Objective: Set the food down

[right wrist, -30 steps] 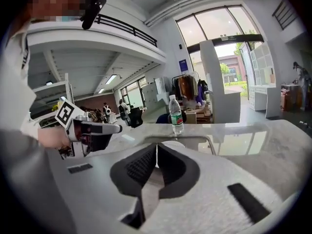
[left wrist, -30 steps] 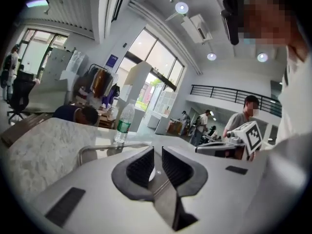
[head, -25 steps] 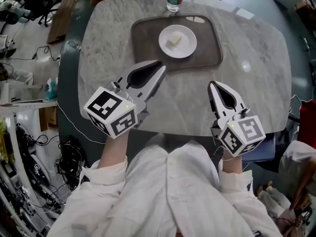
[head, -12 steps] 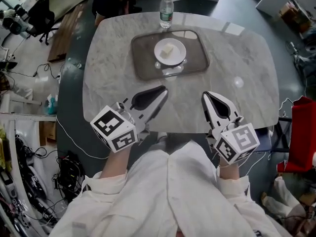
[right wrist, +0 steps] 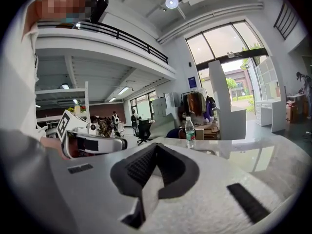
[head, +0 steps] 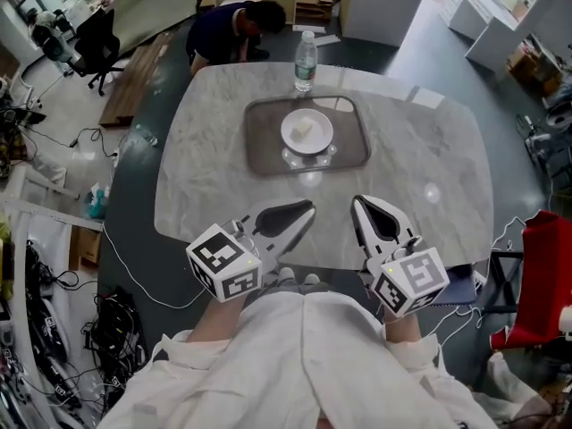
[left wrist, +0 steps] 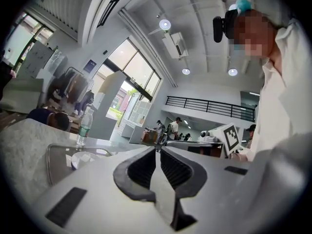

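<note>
A pale piece of food [head: 305, 129] lies on a white plate [head: 307, 131], which rests on a dark tray [head: 265, 141] at the far middle of the marble table [head: 429, 150]. My left gripper [head: 309, 208] hovers near the table's front edge, jaws shut and empty, tips aimed toward the tray. To its right, my right gripper [head: 356, 203] is also shut with nothing in it. In the left gripper view the tray [left wrist: 57, 155] and plate [left wrist: 83, 158] show low at left. In the right gripper view the shut jaws [right wrist: 155, 146] point toward the bottle [right wrist: 189, 132].
A clear water bottle [head: 306, 62] stands just behind the tray. A person in dark clothes [head: 234, 27] bends over beyond the table's far edge. Cables and clutter line the floor at left; a red object [head: 541, 266] sits at right.
Both grippers have drawn back toward the table's front edge, away from the tray. The view has pulled back, showing more of the room. Plate and food stay on the tray.
</note>
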`<action>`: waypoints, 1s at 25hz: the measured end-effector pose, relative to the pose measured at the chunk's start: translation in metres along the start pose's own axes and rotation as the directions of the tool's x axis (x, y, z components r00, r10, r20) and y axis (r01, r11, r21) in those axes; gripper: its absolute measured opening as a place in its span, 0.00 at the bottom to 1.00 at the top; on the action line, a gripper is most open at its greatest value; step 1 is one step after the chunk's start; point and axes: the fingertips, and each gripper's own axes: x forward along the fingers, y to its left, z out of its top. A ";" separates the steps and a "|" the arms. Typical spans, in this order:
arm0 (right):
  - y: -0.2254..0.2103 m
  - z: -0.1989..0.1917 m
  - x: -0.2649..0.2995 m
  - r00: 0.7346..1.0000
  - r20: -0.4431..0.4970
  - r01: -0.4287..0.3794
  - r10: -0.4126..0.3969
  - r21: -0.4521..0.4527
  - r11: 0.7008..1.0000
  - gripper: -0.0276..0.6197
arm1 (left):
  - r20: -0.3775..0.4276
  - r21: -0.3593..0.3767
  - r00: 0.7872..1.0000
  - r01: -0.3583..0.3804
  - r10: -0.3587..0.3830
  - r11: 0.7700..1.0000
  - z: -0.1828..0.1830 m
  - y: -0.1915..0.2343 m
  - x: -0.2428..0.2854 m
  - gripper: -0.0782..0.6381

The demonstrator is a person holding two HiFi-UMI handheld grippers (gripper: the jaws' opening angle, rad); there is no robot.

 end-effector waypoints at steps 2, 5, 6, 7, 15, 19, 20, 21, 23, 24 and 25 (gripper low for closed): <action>0.004 0.006 -0.004 1.000 0.007 -0.024 0.024 -0.012 1.000 0.05 | 0.009 -0.041 1.000 0.003 -0.003 0.999 -0.002 -0.009 0.005 0.16; 0.005 0.009 -0.010 0.999 0.019 -0.045 0.045 -0.020 0.999 0.05 | 0.039 -0.089 0.999 0.019 -0.015 0.996 -0.001 -0.021 0.013 0.16; 0.005 0.008 -0.012 0.999 0.019 -0.049 0.049 -0.020 0.999 0.05 | 0.037 -0.084 0.999 0.019 -0.016 0.996 -0.002 -0.025 0.015 0.16; 0.005 0.006 -0.014 0.998 0.017 -0.053 0.053 -0.019 0.998 0.05 | 0.032 -0.077 0.999 0.016 -0.014 0.997 -0.004 -0.027 0.017 0.16; 0.008 -0.008 -0.030 0.997 -0.012 -0.083 0.083 -0.009 0.997 0.05 | -0.007 -0.041 0.996 -0.088 0.088 0.995 -0.020 -0.034 0.016 0.15; 0.010 -0.009 -0.030 0.995 -0.014 -0.103 0.103 -0.004 0.995 0.05 | -0.043 -0.033 0.990 -0.133 0.131 0.991 -0.028 -0.031 0.014 0.15; 0.011 -0.009 -0.028 0.994 -0.015 -0.109 0.109 -0.001 0.994 0.05 | -0.051 -0.030 0.989 -0.140 0.139 0.990 -0.029 -0.030 0.013 0.15; 0.013 -0.010 -0.027 0.993 -0.018 -0.117 0.117 -0.001 0.993 0.05 | -0.058 -0.024 0.988 -0.148 0.147 0.989 -0.030 -0.029 0.013 0.15; 0.016 -0.013 -0.025 0.991 -0.028 -0.133 0.133 -0.008 0.991 0.05 | -0.072 -0.007 0.985 -0.160 0.159 0.987 -0.032 -0.028 0.012 0.15; 0.018 -0.014 -0.025 0.989 -0.034 -0.141 0.141 -0.014 0.990 0.05 | -0.077 -0.003 0.984 -0.162 0.162 0.987 -0.033 -0.027 0.012 0.15; 0.018 -0.014 -0.024 0.988 -0.039 -0.148 0.147 -0.020 0.989 0.05 | -0.082 -0.004 0.983 -0.163 0.162 0.987 -0.034 -0.027 0.012 0.15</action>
